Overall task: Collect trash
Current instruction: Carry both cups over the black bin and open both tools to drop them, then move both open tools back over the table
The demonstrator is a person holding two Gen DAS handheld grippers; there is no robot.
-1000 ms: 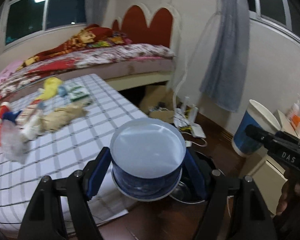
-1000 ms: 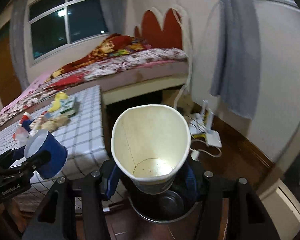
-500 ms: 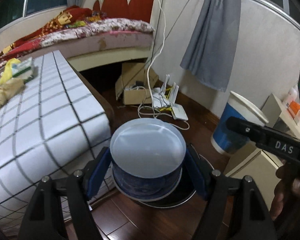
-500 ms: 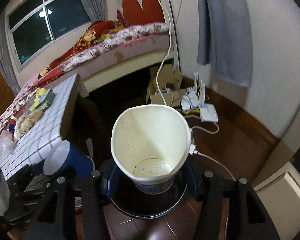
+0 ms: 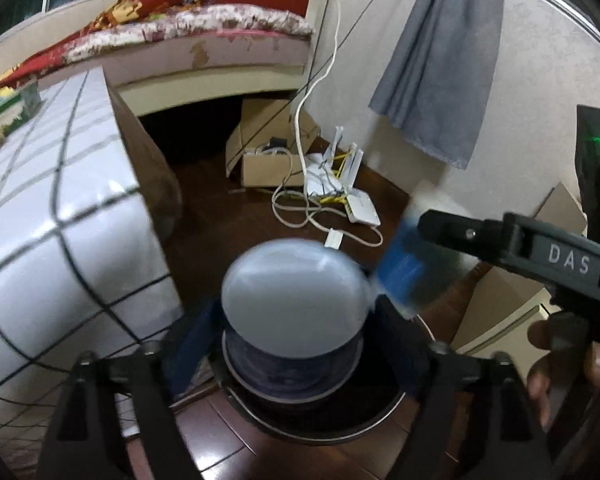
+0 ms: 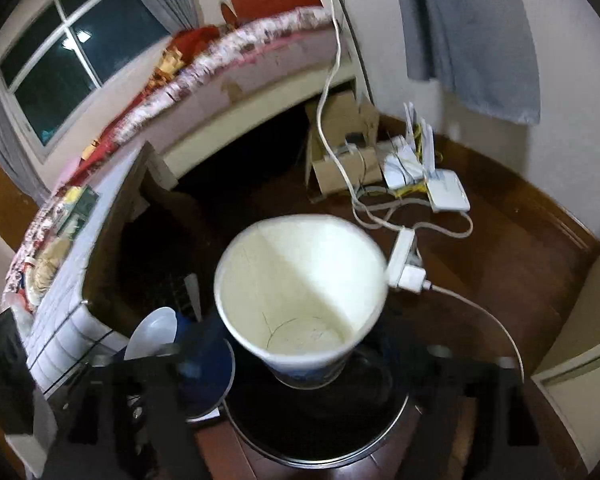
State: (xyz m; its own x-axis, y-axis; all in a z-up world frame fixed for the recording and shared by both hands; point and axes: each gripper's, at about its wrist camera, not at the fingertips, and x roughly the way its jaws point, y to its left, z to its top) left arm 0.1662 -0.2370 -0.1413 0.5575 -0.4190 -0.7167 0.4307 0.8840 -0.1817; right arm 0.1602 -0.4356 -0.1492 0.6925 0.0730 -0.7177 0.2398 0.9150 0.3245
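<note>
**Both cups held over the round bin**

Plainly, two paper cups are gripped, one in each tool, above a dark round bin with a thin metal rim that stands on the wooden floor.

The blue cup in the left gripper is held with its long axis pointing away from the camera and slightly upward, so that its pale, flat round base faces the lens. Its blue printed wall is pinched between the two blue-padded fingers, which are closed against its sides. In the right wrist view the same cup is seen lying nearly on its side, just left of the bin's rim.

The white cup in the right gripper is held roughly upright and tilted toward the camera, its mouth open to the lens. Its creamy inside is smooth, creased with fine lines and faintly stained at the bottom; a blue print is visible low on the outer wall. The jaws are closed on its narrow lower part, though the fingers themselves are blurred and dark.

In the left wrist view the right gripper's black body, marked "DAS", is seen reaching in from the right, held by the right hand, with its cup blurred.

A table covered in white grid-patterned cloth stands just left of the bin. A white router, cables and a cardboard box lie beyond.
</note>
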